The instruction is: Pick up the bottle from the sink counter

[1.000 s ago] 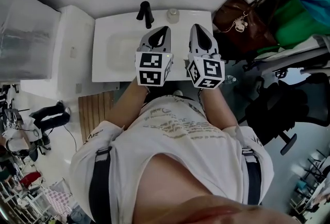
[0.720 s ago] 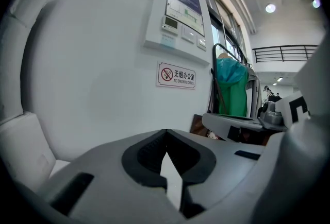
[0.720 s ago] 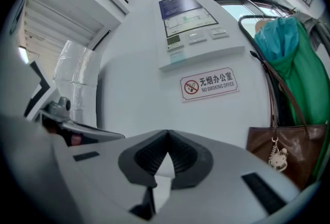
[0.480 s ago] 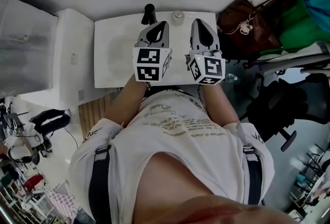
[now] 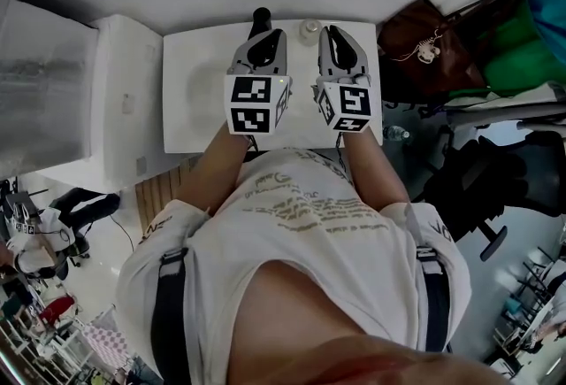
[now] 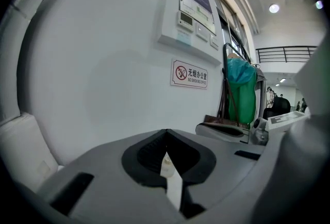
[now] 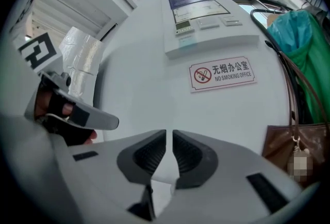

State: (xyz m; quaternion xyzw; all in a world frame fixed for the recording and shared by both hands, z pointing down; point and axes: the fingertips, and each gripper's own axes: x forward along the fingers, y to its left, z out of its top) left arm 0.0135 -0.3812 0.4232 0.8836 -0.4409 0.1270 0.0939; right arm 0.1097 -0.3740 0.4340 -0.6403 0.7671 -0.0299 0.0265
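White bench (image 5: 190, 109) is carrying the bottle (image 5: 309, 26) at its back edge, beside the tap (image 5: 261, 19). I'm holding left tongs (image 5: 271, 35) and right tongs (image 5: 326, 32) closed, empty; right probably needs opening wide before reaching.

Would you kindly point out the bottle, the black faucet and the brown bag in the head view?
bottle (image 5: 309, 26), head view, on its pale top.
black faucet (image 5: 260, 19), head view, on its upper part.
brown bag (image 5: 407, 65), head view, on its leather side.
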